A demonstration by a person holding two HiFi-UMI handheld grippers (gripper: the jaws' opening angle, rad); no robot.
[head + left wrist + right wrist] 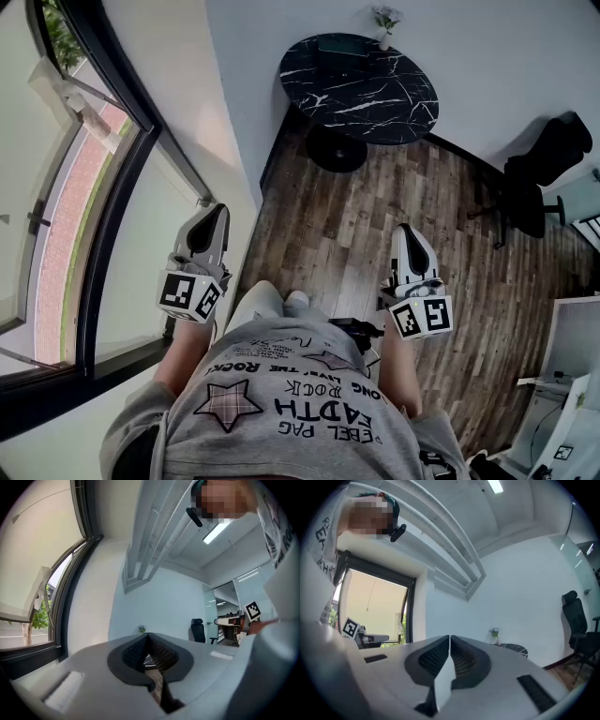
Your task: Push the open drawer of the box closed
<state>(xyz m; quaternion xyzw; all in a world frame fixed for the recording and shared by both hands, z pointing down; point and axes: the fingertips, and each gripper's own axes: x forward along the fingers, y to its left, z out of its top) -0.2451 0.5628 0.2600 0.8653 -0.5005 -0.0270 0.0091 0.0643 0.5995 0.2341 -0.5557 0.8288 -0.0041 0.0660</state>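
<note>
Hovering short of the table [361, 89], left gripper [214, 216] and right gripper [406, 232] sit clenched, empty; unseen drawer likely slides lightly, pushed at its front.

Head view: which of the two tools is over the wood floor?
The right tool: it hangs above the wood floor. The left tool shows against the white wall by the window.

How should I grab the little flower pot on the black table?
I'd grip the pot round its body, coming from the room side: it stands upright at the table's far edge by the wall, and flowers block the top.
</note>
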